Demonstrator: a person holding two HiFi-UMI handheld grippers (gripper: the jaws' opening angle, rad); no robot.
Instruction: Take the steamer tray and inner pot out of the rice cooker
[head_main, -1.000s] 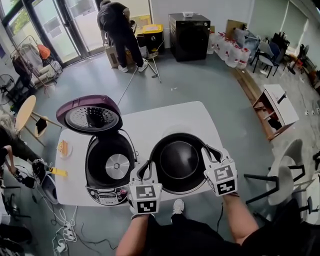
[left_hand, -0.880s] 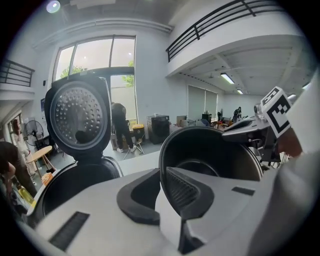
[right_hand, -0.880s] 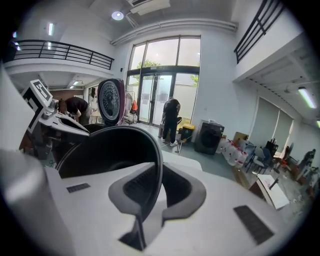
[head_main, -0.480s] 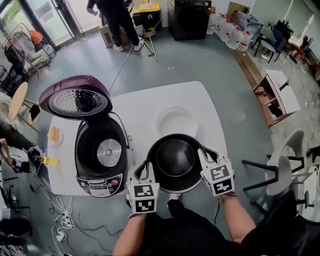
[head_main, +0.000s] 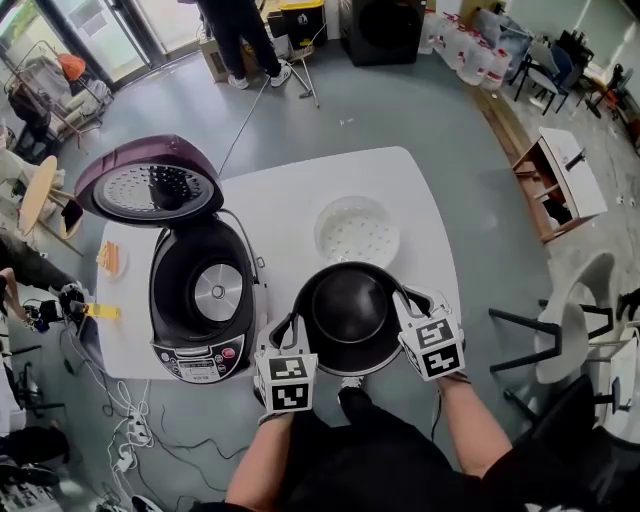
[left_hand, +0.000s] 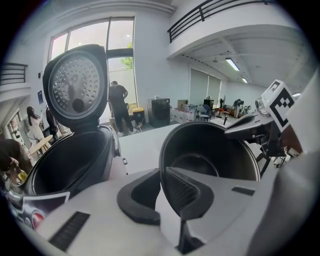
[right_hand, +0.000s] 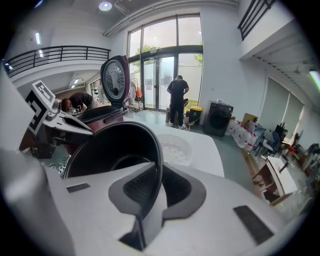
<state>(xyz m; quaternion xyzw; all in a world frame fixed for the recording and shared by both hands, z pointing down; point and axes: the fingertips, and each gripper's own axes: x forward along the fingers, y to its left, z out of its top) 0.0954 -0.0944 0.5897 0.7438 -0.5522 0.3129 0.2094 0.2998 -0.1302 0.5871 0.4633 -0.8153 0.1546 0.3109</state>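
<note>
White worktop, open hall. We hold inner pot: left gripper, right gripper fingers pinching opposite rim edges; stiff, probably slippery, weighty.

**Head view:** set high above the white bench, facing steeply down, far enough to take in the whole top and the floor around it.

**Left gripper view:** set close behind the left claw, looking along its jaws across the inner pot, with the open rice cooker at the left.

**Right gripper view:** set close behind the right claw, at the pot's opposite rim, with the steamer tray beyond.

Both gripper views share the pot's interior and the glazed doors, and each shows the other claw.
</note>
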